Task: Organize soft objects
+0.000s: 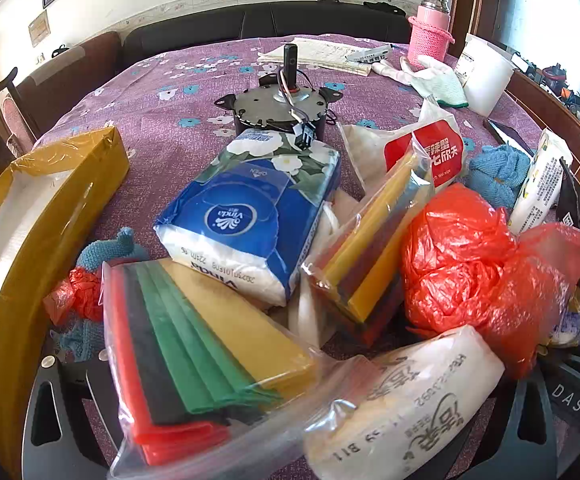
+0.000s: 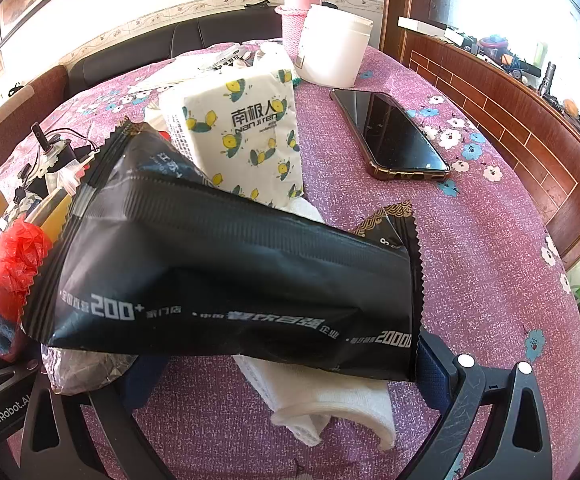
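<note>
Left claw [image 1: 302, 364] spread wide, tilted down over a heap of soft goods on the purple flowered tablecloth [image 1: 162, 80]; nothing pinched, dark fingers [image 1: 50, 400] framing the lower edge of the left wrist view.

- Between those fingers, at 6 o'clock: zip bag of coloured sheets [image 1: 210, 340], and just beside it at 5 o'clock a white printed pack [image 1: 402, 408].
- Dead centre: blue tissue pack [image 1: 250, 216], lying flat.
- At 3 o'clock: second zip bag [image 1: 370, 248], tilted, touching the crumpled red plastic bag [image 1: 462, 260].
- At 2 o'clock: red-and-white wipe pack [image 1: 422, 148] and blue knitted cloth [image 1: 498, 172].
- At 9 o'clock: open yellow box [image 1: 42, 220].
- At 12 o'clock, behind the tissue pack: round metal motor [image 1: 278, 108] with wires.
- Far off at 1 o'clock: pink flask [image 1: 430, 28], white gloves [image 1: 434, 80], white tub [image 1: 486, 72].

Right claw [image 2: 274, 372] likewise spread wide, pointing down.

- Across the middle of the right wrist view, reaching nearly finger to finger: black foil packet [image 2: 226, 280], resting on a white towel [image 2: 330, 400]; cannot tell whether the pads touch it.
- At 12 o'clock, leaning behind the packet: lemon-print tissue pack [image 2: 250, 136].
- At 2 o'clock, apart from the heap: phone [image 2: 394, 136], flat on the cloth.
</note>
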Available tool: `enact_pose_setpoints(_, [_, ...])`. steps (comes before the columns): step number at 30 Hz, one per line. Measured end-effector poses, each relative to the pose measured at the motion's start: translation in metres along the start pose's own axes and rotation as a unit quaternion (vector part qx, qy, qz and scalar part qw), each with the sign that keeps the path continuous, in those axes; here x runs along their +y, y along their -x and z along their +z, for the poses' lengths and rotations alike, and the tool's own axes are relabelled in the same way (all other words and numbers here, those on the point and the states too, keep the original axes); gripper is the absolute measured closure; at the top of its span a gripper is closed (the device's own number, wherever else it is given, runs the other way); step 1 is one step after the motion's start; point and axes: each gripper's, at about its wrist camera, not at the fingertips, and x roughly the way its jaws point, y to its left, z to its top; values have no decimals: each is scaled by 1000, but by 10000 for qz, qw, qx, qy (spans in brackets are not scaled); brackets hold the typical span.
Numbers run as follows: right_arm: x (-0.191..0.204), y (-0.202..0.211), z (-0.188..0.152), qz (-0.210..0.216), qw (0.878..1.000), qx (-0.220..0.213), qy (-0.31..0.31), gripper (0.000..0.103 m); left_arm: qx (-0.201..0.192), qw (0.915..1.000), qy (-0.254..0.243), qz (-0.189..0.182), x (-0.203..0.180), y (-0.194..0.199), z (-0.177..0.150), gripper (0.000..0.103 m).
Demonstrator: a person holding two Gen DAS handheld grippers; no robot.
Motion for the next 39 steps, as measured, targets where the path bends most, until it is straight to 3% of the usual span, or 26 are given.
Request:
enact_pose_setpoints(19, [0,0,0,8,10000,12,-14,1,3,10000,2,-2,0,0,0,0])
enact_pose_setpoints(28, [-3,0,5,1,9995,306,-96,1,24,10000,19,10,1,0,0,0])
enact_pose_setpoints(33, [-3,0,4,45,9996,290,-53,1,188,9994,-225,-187,-2,0,2,0])
enact_pose_setpoints(39, [-1,5,-4,21,9997,245,-75,1,116,9996,-192,-152,1,4,-4,0])
